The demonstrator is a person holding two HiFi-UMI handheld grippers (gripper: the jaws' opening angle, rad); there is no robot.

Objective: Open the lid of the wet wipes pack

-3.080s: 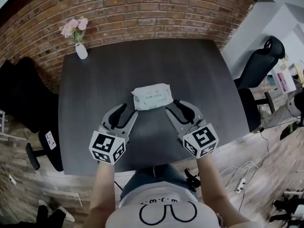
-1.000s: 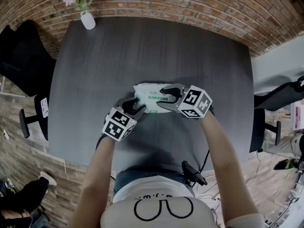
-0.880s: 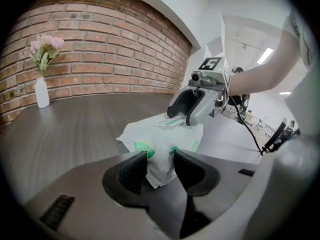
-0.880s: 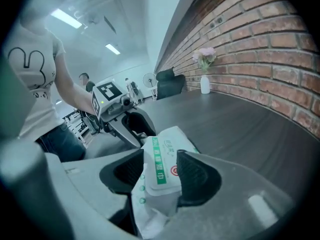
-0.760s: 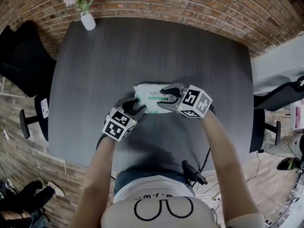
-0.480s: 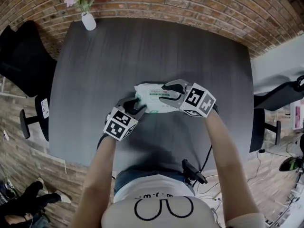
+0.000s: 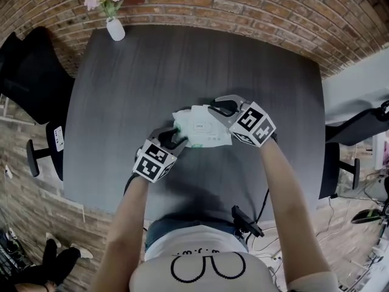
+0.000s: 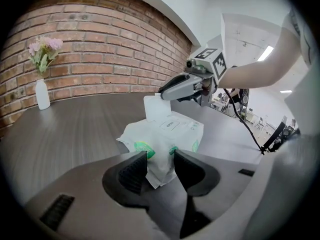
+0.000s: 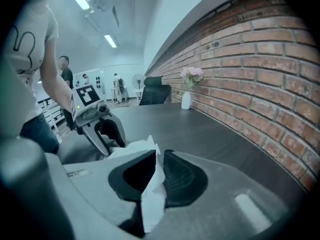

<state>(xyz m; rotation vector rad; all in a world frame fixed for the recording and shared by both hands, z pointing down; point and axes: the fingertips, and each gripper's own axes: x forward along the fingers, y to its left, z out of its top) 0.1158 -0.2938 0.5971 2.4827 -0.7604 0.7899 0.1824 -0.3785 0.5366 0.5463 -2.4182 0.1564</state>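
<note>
The white wet wipes pack [image 7: 203, 131] lies on the dark table [image 7: 182, 66] in front of me. My left gripper [image 7: 176, 137] is shut on the pack's near left end [image 8: 159, 156], pinning it down. The pack's white lid flap [image 8: 154, 109] stands peeled upward. My right gripper [image 7: 214, 108] has this flap [image 9: 151, 189] between its jaws, which are closing on it, a little above the pack. In the left gripper view the right gripper [image 8: 163, 93] grips the flap's top edge. The opening under the flap is hidden.
A white vase with pink flowers [image 7: 114, 26] stands at the table's far left corner by the brick wall. Black office chairs [image 7: 27, 72] [image 7: 355, 126] flank the table. People stand far back in the right gripper view.
The right gripper closed on the lid flap and drew it up and away toward the far right, peeling it off the pack. The left gripper kept its hold and place.
</note>
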